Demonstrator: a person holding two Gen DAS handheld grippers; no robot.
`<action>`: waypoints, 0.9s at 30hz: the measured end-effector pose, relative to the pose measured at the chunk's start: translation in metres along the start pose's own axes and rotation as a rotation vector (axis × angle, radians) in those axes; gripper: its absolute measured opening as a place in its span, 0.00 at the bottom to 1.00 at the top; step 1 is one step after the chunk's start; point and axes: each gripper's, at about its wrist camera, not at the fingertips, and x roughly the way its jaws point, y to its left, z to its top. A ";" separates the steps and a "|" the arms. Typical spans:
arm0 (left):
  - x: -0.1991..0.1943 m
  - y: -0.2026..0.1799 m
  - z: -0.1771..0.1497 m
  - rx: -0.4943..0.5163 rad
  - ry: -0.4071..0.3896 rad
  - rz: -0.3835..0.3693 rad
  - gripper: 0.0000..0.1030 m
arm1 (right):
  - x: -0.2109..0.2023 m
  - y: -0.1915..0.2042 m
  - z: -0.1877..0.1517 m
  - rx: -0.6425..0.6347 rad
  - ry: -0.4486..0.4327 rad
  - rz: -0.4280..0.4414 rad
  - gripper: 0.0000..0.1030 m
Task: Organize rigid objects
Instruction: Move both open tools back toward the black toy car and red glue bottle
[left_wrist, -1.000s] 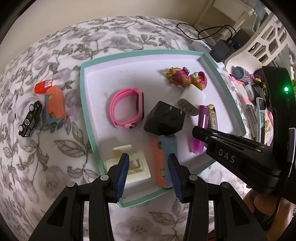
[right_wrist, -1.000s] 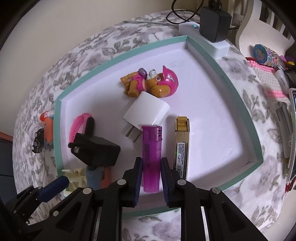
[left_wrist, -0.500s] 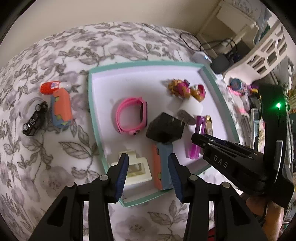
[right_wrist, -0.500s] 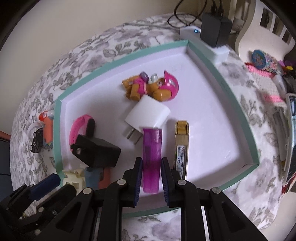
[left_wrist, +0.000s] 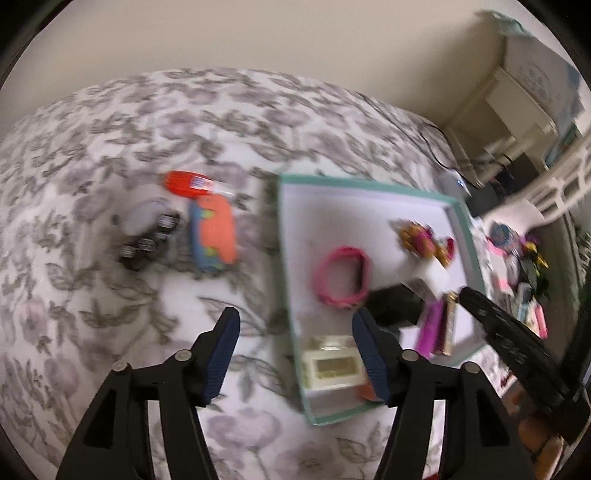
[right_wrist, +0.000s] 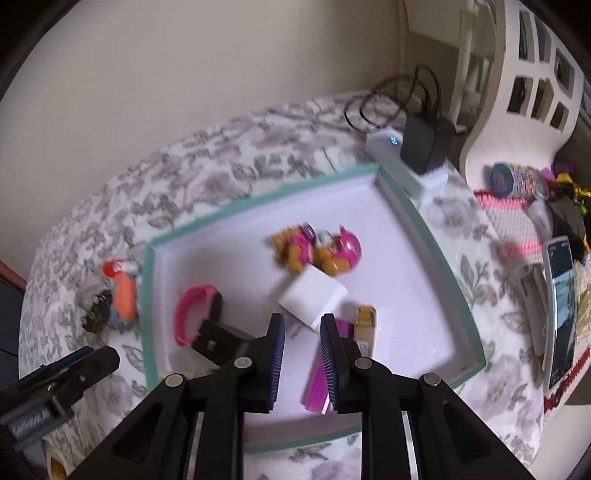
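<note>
Caught mid-tidy over a flowered bedspread (left_wrist: 110, 147): left gripper (left_wrist: 295, 314) with jaws just opened wide and nothing between them, poised across the near edge of the tray (left_wrist: 286, 258). Right gripper (right_wrist: 303, 321) pinched almost shut and empty, raised above the tray, with the purple lighter (right_wrist: 316, 380) lying on the tray floor just under one finger. Three pieces left outside, well apart from the tray's left rim: a red tube (left_wrist: 192, 182), an orange toy (left_wrist: 216, 230) just below it and a dark toy car (left_wrist: 147, 240) beside that, all blurred. Next, probably, a reach for one of them. Best done by carrying the open jaws clear of the rim, lining the pads along the toy's long sides, coming straight down, and closing only once both pads flank it, so as not to nudge the car.
</note>
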 end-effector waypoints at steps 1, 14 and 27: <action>-0.002 0.005 0.001 -0.012 -0.009 0.015 0.64 | -0.002 0.003 0.001 -0.009 -0.012 0.006 0.21; -0.014 0.060 0.009 -0.148 -0.083 0.146 0.89 | 0.009 0.044 -0.015 -0.100 0.025 0.063 0.33; -0.013 0.108 0.006 -0.268 -0.105 0.244 0.89 | 0.015 0.083 -0.030 -0.212 0.036 0.080 0.91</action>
